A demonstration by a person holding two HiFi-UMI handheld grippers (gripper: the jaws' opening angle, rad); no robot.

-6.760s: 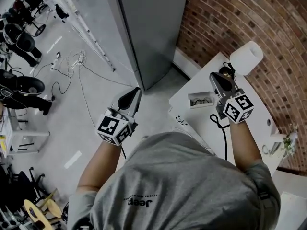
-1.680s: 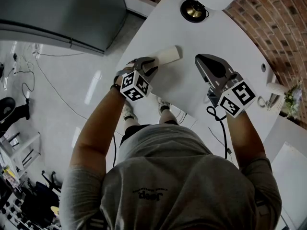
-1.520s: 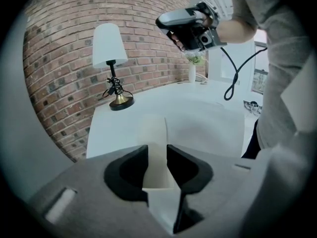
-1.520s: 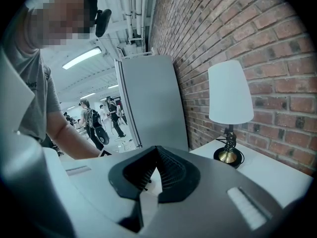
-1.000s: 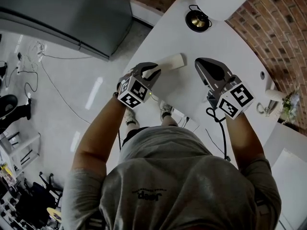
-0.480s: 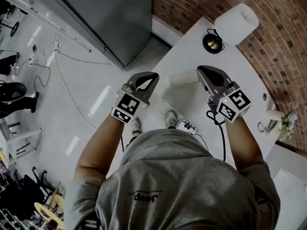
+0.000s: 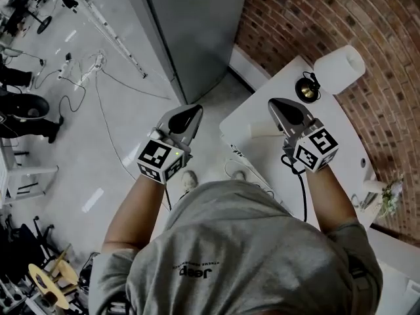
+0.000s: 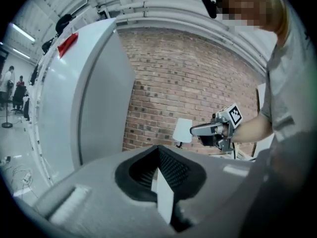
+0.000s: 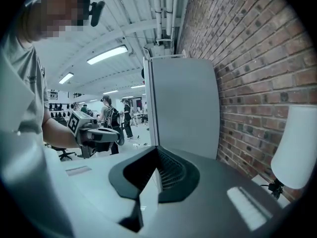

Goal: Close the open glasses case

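Rough brick wall (image 7: 367, 18) (matt), smooth table (image 7: 349, 118)

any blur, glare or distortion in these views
Head view: dim, low contrast, brick wall bowed by the lens. Left gripper view: fisheye circle with black corners, grey cabinet curved. Right gripper view: same fisheye, ceiling light glaring, lamp shade blown bright.

Wide passage is offered over the open floor (image 7: 125, 149) left of the table (image 7: 351, 126); loose cables (image 7: 98, 77) are seen lying well off. The table is hemmed in behind by the brick wall (image 7: 341, 12). Its far corner is taken by the lamp (image 7: 338, 64). The grey cabinet (image 7: 197, 25) is set near that end. The glasses case (image 7: 261, 130) is noted near the left edge.
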